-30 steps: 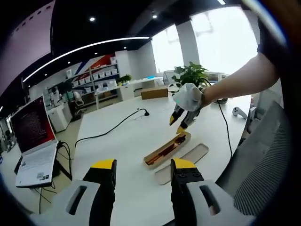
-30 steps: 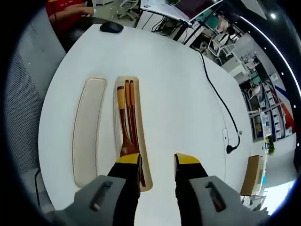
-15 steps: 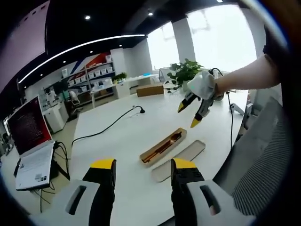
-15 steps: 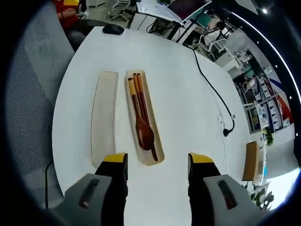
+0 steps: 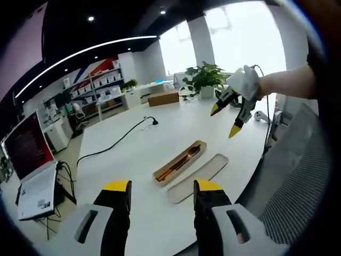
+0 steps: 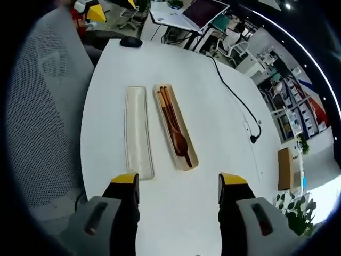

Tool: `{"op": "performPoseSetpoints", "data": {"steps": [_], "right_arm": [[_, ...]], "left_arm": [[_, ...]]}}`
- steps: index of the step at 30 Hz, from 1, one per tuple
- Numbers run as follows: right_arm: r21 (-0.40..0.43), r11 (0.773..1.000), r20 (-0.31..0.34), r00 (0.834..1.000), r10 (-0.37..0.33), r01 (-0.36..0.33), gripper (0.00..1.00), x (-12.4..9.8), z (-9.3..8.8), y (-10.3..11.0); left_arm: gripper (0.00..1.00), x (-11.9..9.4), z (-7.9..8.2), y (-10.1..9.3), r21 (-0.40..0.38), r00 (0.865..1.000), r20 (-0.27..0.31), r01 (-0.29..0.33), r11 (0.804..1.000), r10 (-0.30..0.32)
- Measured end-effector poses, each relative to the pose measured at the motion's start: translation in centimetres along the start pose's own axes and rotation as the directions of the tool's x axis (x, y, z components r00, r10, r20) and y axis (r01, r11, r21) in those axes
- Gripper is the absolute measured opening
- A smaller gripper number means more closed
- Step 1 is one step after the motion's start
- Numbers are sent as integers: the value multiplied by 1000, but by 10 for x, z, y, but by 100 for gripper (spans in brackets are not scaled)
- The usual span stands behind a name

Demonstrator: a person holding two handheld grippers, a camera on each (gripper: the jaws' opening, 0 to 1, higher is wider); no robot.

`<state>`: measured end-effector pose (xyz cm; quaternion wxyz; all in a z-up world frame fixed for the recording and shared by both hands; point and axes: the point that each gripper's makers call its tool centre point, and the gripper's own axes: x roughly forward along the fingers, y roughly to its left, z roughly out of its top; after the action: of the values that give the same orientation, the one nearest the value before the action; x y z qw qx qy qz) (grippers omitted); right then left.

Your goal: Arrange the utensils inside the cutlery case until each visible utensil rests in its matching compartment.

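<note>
A light wooden cutlery case [image 5: 159, 175] [image 6: 192, 162] lies open on the white round table. Inside it a brown wooden spoon [image 6: 179, 143] [image 5: 189, 153] rests beside a pair of dark chopsticks [image 6: 165, 102] [image 5: 169, 171]. The case's flat lid [image 6: 138, 130] [image 5: 198, 177] lies alongside, bare. My left gripper [image 5: 162, 186] is open and empty, held well short of the case. Above the table hangs my right gripper [image 6: 177, 180] [image 5: 225, 121], open and empty, high over the case's end.
A black cable [image 5: 114, 144] [image 6: 233, 94] runs across the table. A computer mouse [image 6: 130, 42] sits near the far rim. A grey mesh chair [image 6: 45, 112] [image 5: 298, 186] stands by the table's edge. A laptop [image 5: 29, 170] sits off to the left, and a potted plant [image 5: 205, 80] stands at the back.
Both grippers have drawn back and up, so the case looks smaller. The right gripper lifted off the case's end and its jaws spread wider. Spoon and chopsticks stayed in the case.
</note>
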<state>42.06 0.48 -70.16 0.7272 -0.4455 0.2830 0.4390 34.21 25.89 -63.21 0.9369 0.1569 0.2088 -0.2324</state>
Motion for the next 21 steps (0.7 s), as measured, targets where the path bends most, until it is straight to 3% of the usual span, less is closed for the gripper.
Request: {"op": "performPoseSetpoints", "data": {"steps": [6,18,21], "right_arm": [[-18,998,7,998,-60,60,65,-20,-5,7],[100,990,32,995,-99,95,74,-46,-16,32],[120,989,31,995,-90,86,78,-46,-17,43]], "left_arm": [[48,0,-3,-3,12,1000,-15,4,1000,-4],[47,-1,-1,-14,110,999,-38,23,994,-19],[50,-3,7,-15,106,1000,1,26,994,-26]]}}
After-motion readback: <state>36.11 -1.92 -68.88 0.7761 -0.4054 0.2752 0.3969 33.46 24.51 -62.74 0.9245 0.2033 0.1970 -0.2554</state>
